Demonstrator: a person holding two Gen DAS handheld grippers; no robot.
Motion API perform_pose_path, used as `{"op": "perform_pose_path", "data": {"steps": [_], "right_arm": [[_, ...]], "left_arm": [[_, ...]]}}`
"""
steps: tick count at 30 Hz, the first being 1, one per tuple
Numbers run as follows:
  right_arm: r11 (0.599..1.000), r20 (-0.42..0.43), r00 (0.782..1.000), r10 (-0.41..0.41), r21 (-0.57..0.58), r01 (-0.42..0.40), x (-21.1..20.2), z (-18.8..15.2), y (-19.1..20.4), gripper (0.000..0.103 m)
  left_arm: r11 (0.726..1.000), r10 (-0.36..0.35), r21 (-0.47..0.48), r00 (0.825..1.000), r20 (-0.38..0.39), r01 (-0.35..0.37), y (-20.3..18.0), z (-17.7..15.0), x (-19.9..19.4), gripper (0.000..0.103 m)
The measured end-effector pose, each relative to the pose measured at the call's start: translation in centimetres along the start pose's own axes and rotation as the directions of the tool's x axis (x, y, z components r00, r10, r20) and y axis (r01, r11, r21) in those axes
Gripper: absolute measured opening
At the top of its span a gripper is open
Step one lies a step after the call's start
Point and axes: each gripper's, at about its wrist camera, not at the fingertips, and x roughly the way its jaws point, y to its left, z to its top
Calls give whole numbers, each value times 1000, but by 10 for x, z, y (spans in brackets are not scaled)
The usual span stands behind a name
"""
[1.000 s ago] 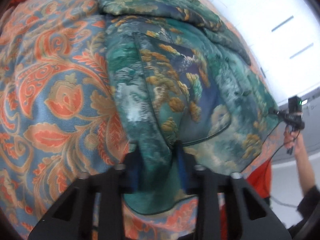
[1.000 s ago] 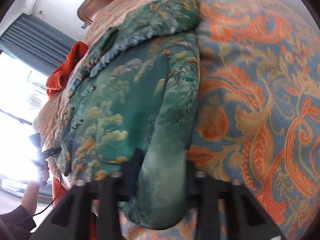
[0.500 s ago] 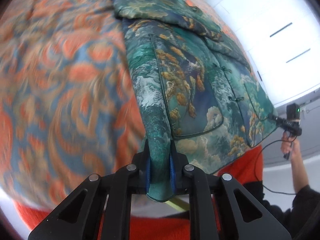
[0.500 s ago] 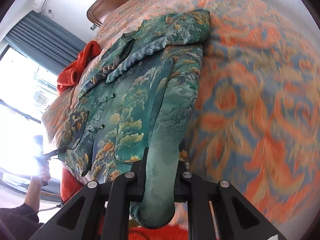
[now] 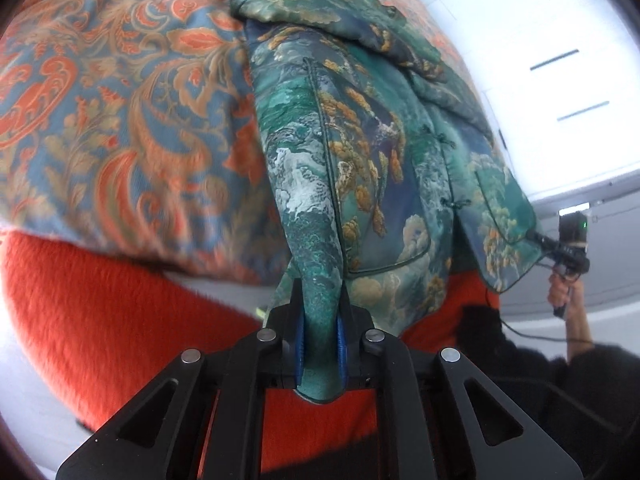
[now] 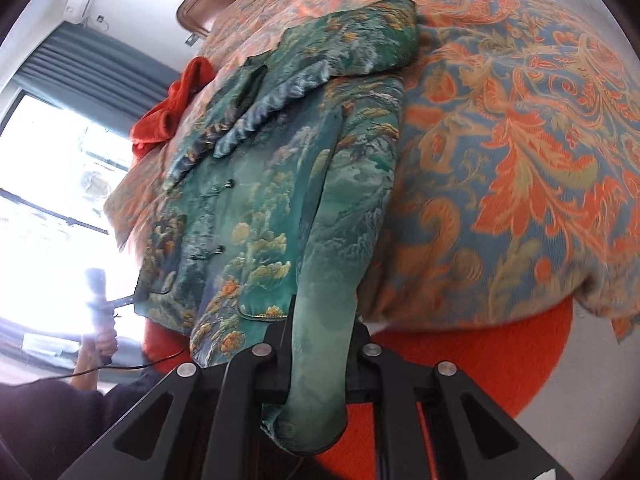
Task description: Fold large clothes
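A green brocade jacket (image 5: 372, 152) with gold and white landscape print lies on the bed, sleeves folded across its top. My left gripper (image 5: 320, 312) is shut on one bottom corner of its hem, pulled taut past the bed's edge. My right gripper (image 6: 320, 336) is shut on the other bottom corner of the jacket (image 6: 280, 184). In each view the other gripper shows at the far hem corner, in the left wrist view (image 5: 568, 248) and in the right wrist view (image 6: 100, 300). The hem hangs over the bed's end.
An orange and blue paisley bedspread (image 5: 120, 100) covers the bed. A red fuzzy blanket (image 5: 100, 320) hangs below its edge. A red cloth (image 6: 172, 108) lies near the wooden headboard (image 6: 208, 4). A window with grey curtains (image 6: 100, 60) is at the left.
Both grippers have closed on the hem corners and pulled back and down, so the jacket's bottom has slid over the bed's edge and the red blanket has come into view.
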Motion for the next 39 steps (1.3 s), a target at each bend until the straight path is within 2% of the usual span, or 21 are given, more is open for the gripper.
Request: {"op": "perform_pose_path", "data": {"steps": [3, 5, 8, 11, 14, 18, 20, 21, 23, 24, 25, 26, 27, 28, 29, 31, 33, 34, 36, 38, 39], "right_arm": [[998, 1, 999, 51, 25, -51, -19, -3, 4, 12], [993, 29, 995, 94, 75, -96, -33, -2, 2, 12], [982, 92, 985, 145, 107, -155, -50, 11, 2, 11], [977, 171, 969, 181, 85, -197, -56, 54, 12, 11], [974, 238, 950, 203, 54, -222, -50, 114, 18, 11], [971, 299, 932, 206, 57, -233, -20, 198, 19, 11], [967, 322, 926, 195, 97, -237, 3, 239, 9, 11], [968, 335, 926, 175, 114, -224, 11, 250, 4, 12], [954, 353, 922, 162, 183, -238, 39, 275, -11, 16], [947, 361, 921, 148, 216, -237, 52, 283, -18, 17], [939, 368, 919, 139, 247, -240, 61, 287, -24, 19], [912, 380, 914, 141, 308, -269, 76, 291, -36, 27], [881, 382, 909, 167, 356, -311, 86, 288, -48, 44], [841, 392, 897, 204, 399, -366, 94, 286, -57, 55], [805, 418, 879, 229, 427, -413, 96, 282, -65, 67], [716, 504, 817, 280, 457, -527, 95, 276, -78, 75], [690, 540, 783, 307, 441, -575, 83, 275, -83, 81], [704, 557, 774, 301, 417, -574, 71, 277, -84, 81], [775, 568, 776, 272, 349, -527, 47, 279, -77, 81], [899, 525, 834, 167, 266, -348, 26, 284, -60, 81], [936, 498, 858, 124, 228, -267, 24, 287, -54, 81]], "left_arm": [[1000, -2, 16, 1000, -11, 2, -7, 3, -9, 10], [998, -55, -30, 998, 14, 55, -3, 20, -25, 9], [987, -152, -44, 982, 112, 158, 1, 62, -53, 9], [978, -194, -41, 959, 208, 206, 2, 117, -73, 9], [983, -165, -27, 943, 288, 180, 1, 186, -75, 9], [993, -94, -40, 934, 345, 115, 4, 266, -55, 10], [994, -63, -59, 931, 359, 90, 6, 294, -36, 10], [995, -51, -59, 930, 363, 78, 7, 295, -28, 11], [998, -4, -52, 931, 365, 25, 11, 323, -8, 16], [999, 10, -51, 929, 370, 10, 12, 316, -3, 21], [998, 36, -70, 925, 378, -10, 17, 326, 5, 27], [997, 35, -81, 924, 381, -4, 15, 316, 9, 33], [993, 14, -112, 922, 387, 32, 23, 323, 11, 47], [989, -8, -133, 918, 397, 66, 28, 318, 8, 60], [980, -46, -155, 906, 421, 122, 36, 321, 1, 63], [967, -96, -164, 876, 473, 195, 41, 320, -23, 70], [972, -96, -134, 852, 514, 190, 41, 316, -43, 83], [981, -78, -115, 854, 515, 159, 39, 314, -48, 87], [999, -35, -20, 883, 468, 50, 30, 309, -44, 88], [998, 3, 52, 923, 386, -25, 24, 309, -23, 88], [996, 24, 70, 935, 354, -52, 22, 308, -11, 88]]}}
